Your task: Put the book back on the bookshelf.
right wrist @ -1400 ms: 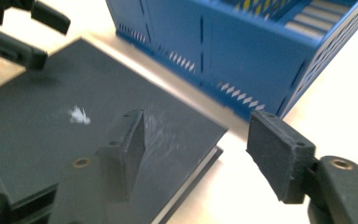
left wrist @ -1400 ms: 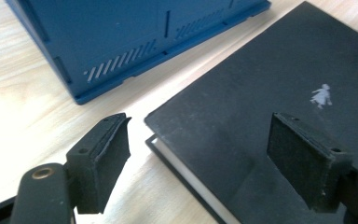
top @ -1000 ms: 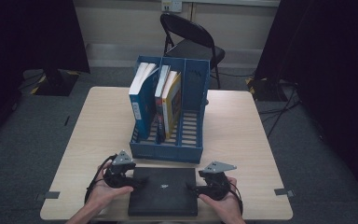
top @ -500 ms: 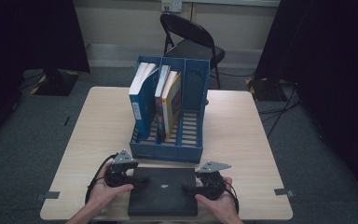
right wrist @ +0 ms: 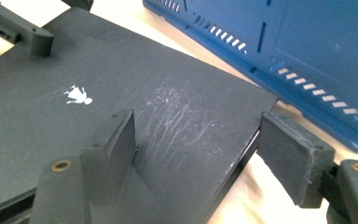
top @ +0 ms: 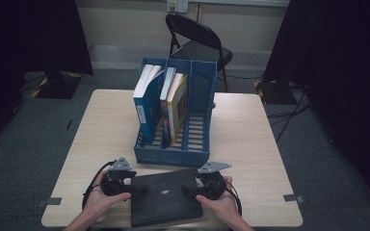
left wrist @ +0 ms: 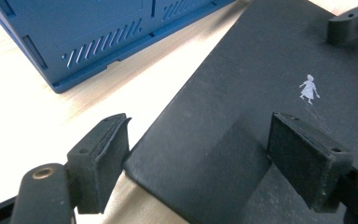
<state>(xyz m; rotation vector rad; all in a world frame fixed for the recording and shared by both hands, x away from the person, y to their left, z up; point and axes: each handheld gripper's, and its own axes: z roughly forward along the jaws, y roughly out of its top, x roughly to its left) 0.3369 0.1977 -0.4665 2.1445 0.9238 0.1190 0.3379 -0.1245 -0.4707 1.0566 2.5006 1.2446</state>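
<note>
Black book point(top: 166, 197) is still lying flat on the surface point(top: 250, 144) before the blue rack point(top: 176, 120), while the left claw point(top: 134, 188) and right claw point(top: 192, 188) are straddling its corners apart, nothing lifted yet.

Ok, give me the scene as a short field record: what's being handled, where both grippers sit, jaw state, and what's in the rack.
item: black book, flat on the table, near edge
left gripper: jaws open, astride the book's left corner
right gripper: jaws open, astride the book's right corner
contact: pads not pressing the cover
rack: blue file rack just behind the book, apart from it
rack contents: upright books in the left slots; right slot empty
</note>
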